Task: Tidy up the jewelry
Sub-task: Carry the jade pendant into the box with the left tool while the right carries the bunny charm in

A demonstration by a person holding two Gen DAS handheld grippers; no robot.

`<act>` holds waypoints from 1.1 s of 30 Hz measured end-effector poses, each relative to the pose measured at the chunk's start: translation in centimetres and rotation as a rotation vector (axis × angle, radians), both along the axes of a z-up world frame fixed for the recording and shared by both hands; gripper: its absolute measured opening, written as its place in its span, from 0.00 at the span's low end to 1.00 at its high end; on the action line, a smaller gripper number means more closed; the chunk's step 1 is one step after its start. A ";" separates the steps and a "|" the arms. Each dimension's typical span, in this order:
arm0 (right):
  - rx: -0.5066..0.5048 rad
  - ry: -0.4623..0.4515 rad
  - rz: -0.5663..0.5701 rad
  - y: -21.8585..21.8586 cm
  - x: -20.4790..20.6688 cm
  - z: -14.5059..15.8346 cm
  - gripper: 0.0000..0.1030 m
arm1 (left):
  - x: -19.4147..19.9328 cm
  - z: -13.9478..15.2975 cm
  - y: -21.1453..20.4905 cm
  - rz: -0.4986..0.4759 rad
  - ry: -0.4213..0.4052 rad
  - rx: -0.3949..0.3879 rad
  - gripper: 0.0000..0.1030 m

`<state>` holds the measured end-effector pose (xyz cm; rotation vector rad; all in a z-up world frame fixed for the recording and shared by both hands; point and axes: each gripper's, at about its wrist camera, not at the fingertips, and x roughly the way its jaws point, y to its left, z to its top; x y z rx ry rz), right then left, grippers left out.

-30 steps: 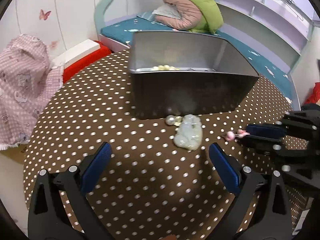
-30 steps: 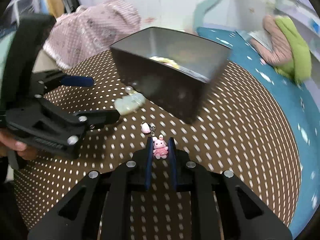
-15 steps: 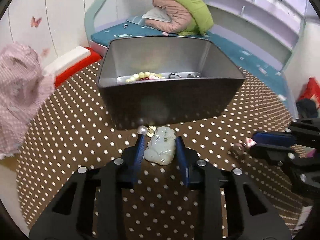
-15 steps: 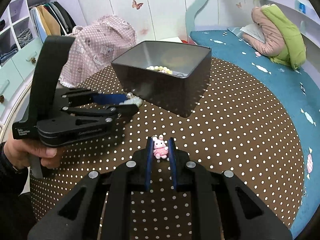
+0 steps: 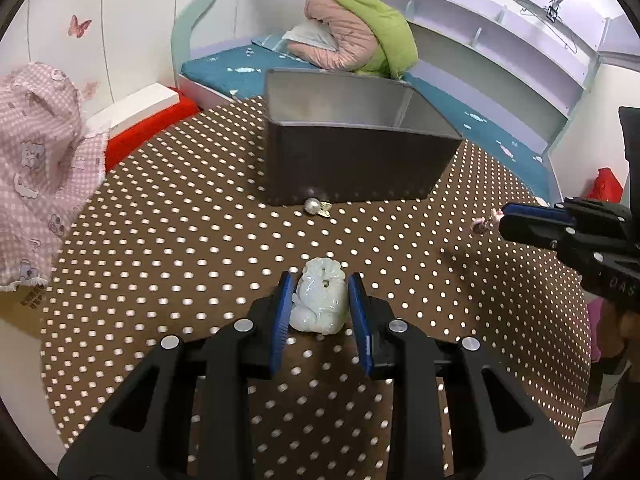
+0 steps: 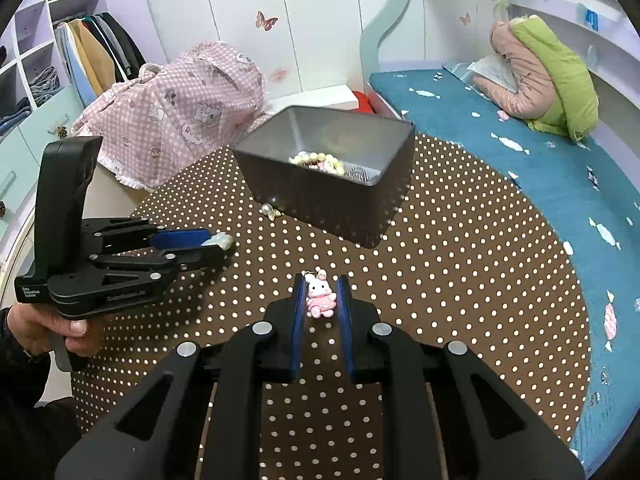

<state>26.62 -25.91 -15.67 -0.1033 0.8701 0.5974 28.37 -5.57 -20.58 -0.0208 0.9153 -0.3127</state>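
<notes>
Left gripper [image 5: 320,304] pinching the jade pendant [image 5: 319,300] between its blue pads – it closed on it within the last second, and the pendant looks lifted clear of the dotted table [image 5: 180,240]. Right gripper [image 6: 319,300] clamped on the pink bunny charm [image 6: 319,299], narrow gap, charm held off the cloth; in the left view its chain end dangles past the fingertips. Both loads sit near, short of the tin [image 6: 332,184], which stands further back, mid-table. One piece left on the table – a pearl earring [image 5: 317,207] lying against the tin's near wall. Inside the tin: a bead bracelet [image 6: 318,159] and what looks like a thin chain [image 6: 360,175], so some sorting is already done. My read: roughly halfway. Remaining: carry pendant and charm over the rim, drop them, then fetch the earring. Beyond the table, bed with a jacket, nothing relevant.
</notes>
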 end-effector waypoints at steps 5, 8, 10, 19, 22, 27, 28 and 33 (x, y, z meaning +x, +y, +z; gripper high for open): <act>-0.012 -0.043 -0.003 0.7 -0.1 2.0 0.13 | -0.5 2.7 1.3 0.014 -0.059 -0.002 0.27; -0.009 -0.084 -0.013 1.0 0.1 3.9 0.13 | -0.5 5.2 1.8 0.010 -0.111 -0.011 0.27; -0.009 -0.119 -0.020 1.1 0.4 5.6 0.13 | -0.2 6.7 2.1 0.005 -0.143 -0.017 0.27; 0.009 -0.241 -0.022 2.2 3.4 11.8 0.13 | 2.6 13.6 1.9 -0.017 -0.284 -0.055 0.27; 0.016 -0.261 -0.017 2.7 4.6 13.3 0.14 | 4.1 15.3 1.5 -0.029 -0.303 -0.081 0.27; 0.028 -0.249 -0.036 3.2 7.0 13.9 0.14 | 6.6 17.6 0.3 -0.046 -0.327 -0.093 0.27; 0.035 -0.238 -0.046 3.1 7.5 13.8 0.14 | 7.0 17.8 0.1 -0.046 -0.325 -0.095 0.28; 0.056 -0.183 -0.085 2.8 9.3 12.8 0.14 | 9.0 17.9 -0.5 -0.039 -0.299 -0.103 0.28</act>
